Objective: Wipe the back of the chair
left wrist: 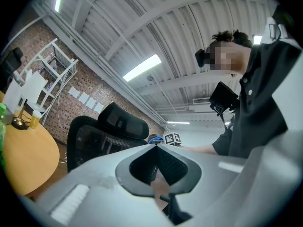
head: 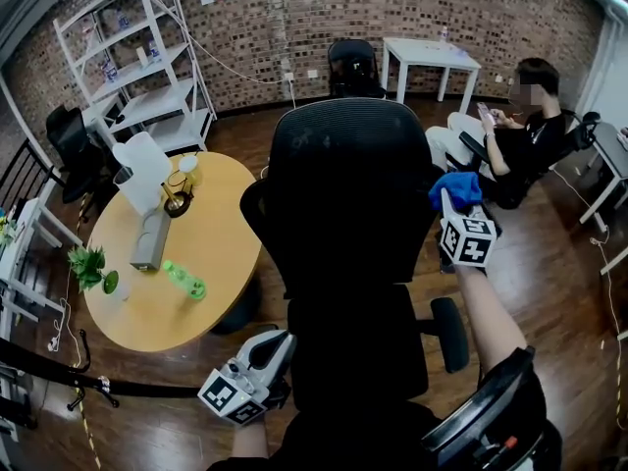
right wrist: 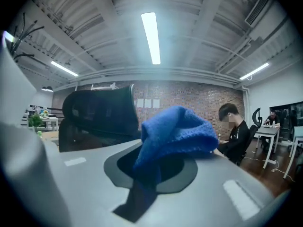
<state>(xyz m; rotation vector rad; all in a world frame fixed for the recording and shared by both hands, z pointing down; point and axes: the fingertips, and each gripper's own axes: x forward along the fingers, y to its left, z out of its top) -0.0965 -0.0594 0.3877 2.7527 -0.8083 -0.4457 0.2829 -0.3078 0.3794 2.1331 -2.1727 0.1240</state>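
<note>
The chair (head: 348, 214) stands upright, its tall back facing us. Left of it we see a table (head: 157, 312); beyond its right, a seated person (head: 525, 130). Our right gripper (head: 449, 204) pinches a cloth (head: 455, 188) at its right edge; our left gripper (head: 275, 349), closed and empty, hangs low-left.

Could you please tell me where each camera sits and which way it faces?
Head view: on the person's head, facing steeply down onto the black mesh chair; left gripper and right gripper show.
Left gripper view: on the left gripper, tilted up past shut jaws at the chair and ceiling; the person's torso shows.
Right gripper view: on the right gripper, facing the brick wall past the chair; jaws hold a blue knitted cloth.
All share the chair.
</note>
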